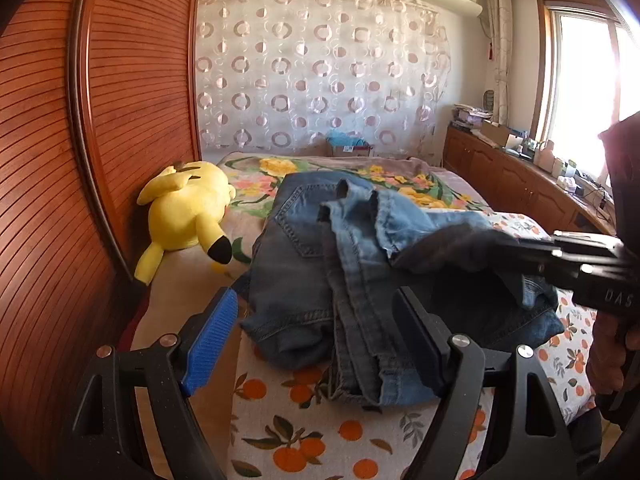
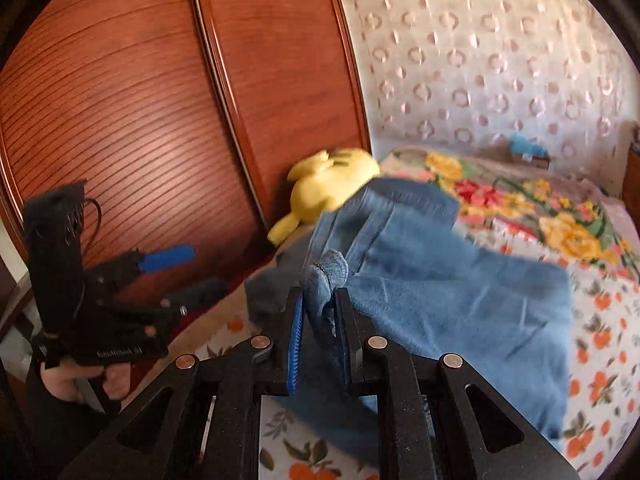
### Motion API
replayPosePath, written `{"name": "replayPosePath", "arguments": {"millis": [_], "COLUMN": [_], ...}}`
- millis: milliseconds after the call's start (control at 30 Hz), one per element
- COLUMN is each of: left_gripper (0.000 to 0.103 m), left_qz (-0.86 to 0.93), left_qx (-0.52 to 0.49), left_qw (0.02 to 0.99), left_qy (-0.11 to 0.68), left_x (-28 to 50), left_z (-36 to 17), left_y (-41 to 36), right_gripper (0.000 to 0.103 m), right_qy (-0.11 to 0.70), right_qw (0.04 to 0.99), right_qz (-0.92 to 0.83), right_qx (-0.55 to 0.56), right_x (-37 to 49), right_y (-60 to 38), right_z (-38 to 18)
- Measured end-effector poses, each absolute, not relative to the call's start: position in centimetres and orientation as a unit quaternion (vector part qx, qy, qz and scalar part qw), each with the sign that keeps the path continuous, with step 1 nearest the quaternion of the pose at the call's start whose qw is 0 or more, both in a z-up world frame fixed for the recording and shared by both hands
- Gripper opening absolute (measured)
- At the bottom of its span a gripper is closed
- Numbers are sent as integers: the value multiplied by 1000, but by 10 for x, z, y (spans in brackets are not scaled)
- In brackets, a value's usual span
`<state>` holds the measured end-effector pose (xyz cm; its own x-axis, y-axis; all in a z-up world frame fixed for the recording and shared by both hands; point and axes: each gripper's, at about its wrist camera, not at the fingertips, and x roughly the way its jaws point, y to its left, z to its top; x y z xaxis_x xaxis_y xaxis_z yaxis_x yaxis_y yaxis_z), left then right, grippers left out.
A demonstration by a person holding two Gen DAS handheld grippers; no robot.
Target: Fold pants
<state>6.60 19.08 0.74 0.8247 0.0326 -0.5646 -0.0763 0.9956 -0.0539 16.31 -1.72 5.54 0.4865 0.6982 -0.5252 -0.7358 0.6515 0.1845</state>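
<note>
Blue denim pants (image 1: 312,240) lie partly folded on the bed, waist end far, legs bunched over one another. My left gripper (image 1: 316,320) hovers open just above their near edge, blue pad left and black finger right, nothing between them. My right gripper (image 2: 320,316) is shut on a bunched fold of the pants (image 2: 440,292) and holds that part lifted over the rest. In the left wrist view the right gripper (image 1: 520,246) comes in from the right with denim hanging off it. The right wrist view shows the left gripper (image 2: 182,276) open at the left, a hand (image 2: 64,384) gripping its handle.
A yellow plush toy (image 1: 188,208) lies at the bed's left edge against the wooden wardrobe doors (image 1: 100,140). A floral blanket (image 1: 280,172) covers the far bed, an orange-print sheet (image 1: 304,440) the near part. A cluttered wooden cabinet (image 1: 516,184) runs under the window on the right.
</note>
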Motion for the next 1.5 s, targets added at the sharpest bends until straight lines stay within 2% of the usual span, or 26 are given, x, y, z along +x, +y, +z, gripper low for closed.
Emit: {"name": "replayPosePath", "arguments": {"millis": [100, 333, 700, 1033, 1133, 1200, 1300, 1400, 1500], "left_gripper": [80, 80, 79, 45, 32, 16, 9, 8, 8], "left_qz": [29, 8, -51, -38, -33, -36, -44, -44, -35], "left_qx": [-38, -34, -6, 6, 10, 9, 1, -12, -17], "left_qw": [952, 950, 941, 929, 929, 929, 934, 948, 949], "left_qy": [302, 310, 334, 368, 368, 368, 355, 314, 313], "left_x": [68, 71, 81, 90, 89, 88, 80, 61, 55], "left_z": [0, -7, -36, -65, -68, -69, -64, -46, -39], "left_y": [193, 169, 101, 88, 90, 92, 92, 94, 98], "right_gripper": [24, 41, 42, 43, 46, 46, 46, 46, 47], "right_qy": [303, 264, 308, 350, 358, 354, 351, 342, 335], "right_qw": [858, 871, 908, 894, 891, 891, 893, 897, 897], "right_qz": [414, 412, 276, 271, 276, 280, 281, 279, 288], "right_qx": [-39, -42, -73, -61, -53, -43, -35, -35, -25], "right_x": [160, 165, 157, 158, 158, 163, 167, 160, 157], "right_y": [-16, -39, -109, -121, -123, -124, -127, -135, -146], "right_z": [51, 64, -5, -34, -42, -45, -48, -49, -53]}}
